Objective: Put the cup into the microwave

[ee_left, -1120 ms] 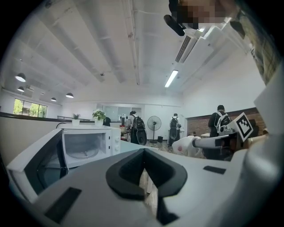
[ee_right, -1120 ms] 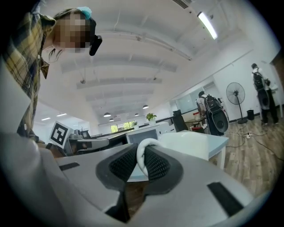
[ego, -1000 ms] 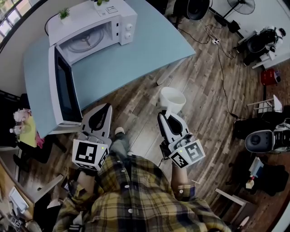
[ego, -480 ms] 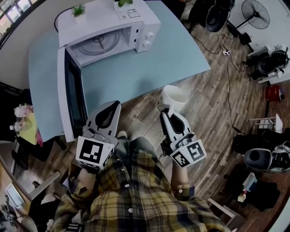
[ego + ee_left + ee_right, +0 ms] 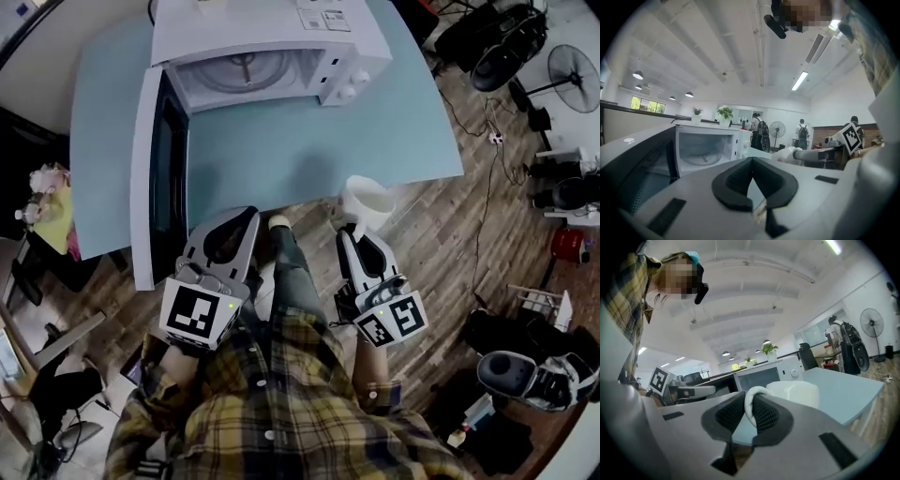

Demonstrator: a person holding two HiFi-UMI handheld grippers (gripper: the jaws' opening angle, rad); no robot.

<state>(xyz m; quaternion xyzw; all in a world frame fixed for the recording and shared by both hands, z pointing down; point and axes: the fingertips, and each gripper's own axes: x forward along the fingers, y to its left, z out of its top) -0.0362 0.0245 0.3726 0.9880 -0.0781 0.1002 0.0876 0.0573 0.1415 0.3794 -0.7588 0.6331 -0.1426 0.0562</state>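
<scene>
The white cup [image 5: 367, 202] hangs by its handle from my right gripper [image 5: 359, 234], just at the near edge of the blue table [image 5: 281, 159]. In the right gripper view the jaws are shut on the cup's handle [image 5: 751, 409], with the cup's body [image 5: 794, 392] beyond them. The white microwave [image 5: 272, 47] stands at the table's far side, its door [image 5: 155, 178] swung open to the left and its glass turntable [image 5: 702, 158] bare. My left gripper [image 5: 236, 217] is level with the right one, beside the door's near end. Its jaws meet at the tips [image 5: 751, 160] with nothing between them.
Potted plants [image 5: 724, 112] stand on top of the microwave. A floor fan [image 5: 574, 70], office chairs and cables [image 5: 478, 178] are on the wooden floor to the right. Cluttered furniture [image 5: 47, 202] is at the left. People with backpacks [image 5: 802, 133] stand far off.
Both grippers and the cup have come closer to the table. The cup, which hung over the wooden floor, now hangs at the table's near edge. The microwave looms larger.
</scene>
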